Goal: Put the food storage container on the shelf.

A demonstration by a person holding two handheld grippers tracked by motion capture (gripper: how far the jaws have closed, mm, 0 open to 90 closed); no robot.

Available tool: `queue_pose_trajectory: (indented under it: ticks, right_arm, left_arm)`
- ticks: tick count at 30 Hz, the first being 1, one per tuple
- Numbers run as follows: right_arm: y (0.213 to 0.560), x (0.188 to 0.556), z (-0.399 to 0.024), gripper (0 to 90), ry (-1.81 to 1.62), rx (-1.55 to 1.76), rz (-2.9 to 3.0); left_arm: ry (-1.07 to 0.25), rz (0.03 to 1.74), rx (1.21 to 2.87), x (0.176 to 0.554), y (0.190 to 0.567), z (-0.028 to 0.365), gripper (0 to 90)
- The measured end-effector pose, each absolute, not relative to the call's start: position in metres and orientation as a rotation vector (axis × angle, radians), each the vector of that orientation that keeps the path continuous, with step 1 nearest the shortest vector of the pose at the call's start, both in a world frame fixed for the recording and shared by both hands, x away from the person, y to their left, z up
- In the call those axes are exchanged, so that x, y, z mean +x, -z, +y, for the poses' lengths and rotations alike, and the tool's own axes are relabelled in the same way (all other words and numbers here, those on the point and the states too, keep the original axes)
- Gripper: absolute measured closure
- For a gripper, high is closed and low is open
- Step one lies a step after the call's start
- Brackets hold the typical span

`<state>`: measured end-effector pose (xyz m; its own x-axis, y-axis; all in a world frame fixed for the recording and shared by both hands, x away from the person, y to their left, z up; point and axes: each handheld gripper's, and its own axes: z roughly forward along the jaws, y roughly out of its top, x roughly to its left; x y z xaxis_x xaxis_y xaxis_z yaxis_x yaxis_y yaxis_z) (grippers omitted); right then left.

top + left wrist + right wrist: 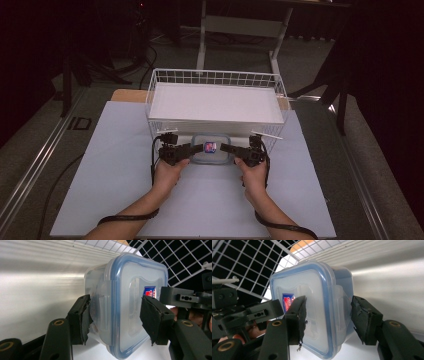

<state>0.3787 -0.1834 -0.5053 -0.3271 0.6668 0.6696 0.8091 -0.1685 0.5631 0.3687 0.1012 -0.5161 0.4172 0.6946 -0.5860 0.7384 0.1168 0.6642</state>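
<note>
High view, both grippers' jaws clamping container point(211, 149)

A pale table point(100, 190) — bearing a white wire basket point(165, 76).

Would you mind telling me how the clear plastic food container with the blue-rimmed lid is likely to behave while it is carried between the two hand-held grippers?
The clear plastic food container with the blue-rimmed lid looks rigid, so it probably won't buckle. Its smooth, glossy walls may slip on the pads. It seems nearly empty, hence likely light.
</note>
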Motion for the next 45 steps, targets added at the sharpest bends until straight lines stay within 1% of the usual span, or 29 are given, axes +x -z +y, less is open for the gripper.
queue_pose_trajectory:
  ticks: [5,11,14,17,22,26,29,32,37,38,40,43,45]
  right_arm:
    - [0.512,0.386,-0.183,47.2,1.52,-1.742,-1.937]
    - [0.512,0.395,-0.183,45.6,1.523,-1.762,-1.904]
    - [0.511,0.396,-0.182,45.1,1.521,-1.772,-1.93]
    - [0.511,0.397,-0.182,44.7,1.526,-1.788,-1.928]
    - [0.511,0.4,-0.182,43.2,1.526,-1.786,-1.959]
    - [0.51,0.403,-0.18,42.6,1.529,-1.81,-1.949]
    - [0.51,0.404,-0.177,43.5,1.503,-1.84,-1.984]
    - [0.513,0.406,-0.177,42.9,1.507,-1.838,-1.992]
    - [0.513,0.404,-0.175,43.7,1.521,-1.853,-1.984]
    - [0.512,0.403,-0.175,43.6,1.532,-1.848,-1.986]
    - [0.505,0.397,-0.177,43.6,1.571,-1.802,-2.064]
    - [0.502,0.394,-0.179,43.6,1.577,-1.788,-2.077]
    - [0.502,0.389,-0.182,43.6,1.607,-1.761,-2.145]
  left_arm:
    - [0.039,1.294,1.582,0.375,0.522,0.101,43.9]
    - [0.015,1.262,1.608,0.383,0.52,0.1,43.9]
    - [0.016,1.257,1.588,0.384,0.523,0.1,43.3]
    - [-0.014,1.232,1.576,0.384,0.526,0.098,41.7]
    - [-0.018,1.226,1.574,0.386,0.527,0.097,40.5]
    - [-0.02,1.252,1.559,0.39,0.528,0.095,39.1]
    - [-0.023,1.281,1.551,0.393,0.532,0.096,33.0]
    - [-0.035,1.272,1.551,0.393,0.533,0.097,33.2]
    - [-0.061,1.279,1.57,0.389,0.529,0.095,33.5]
    - [-0.107,1.254,1.592,0.384,0.526,0.097,33.5]
    - [-0.13,1.247,1.596,0.379,0.523,0.098,33.5]
    - [-0.124,1.241,1.597,0.375,0.521,0.101,33.6]
    - [-0.142,1.219,1.606,0.367,0.518,0.103,33.5]
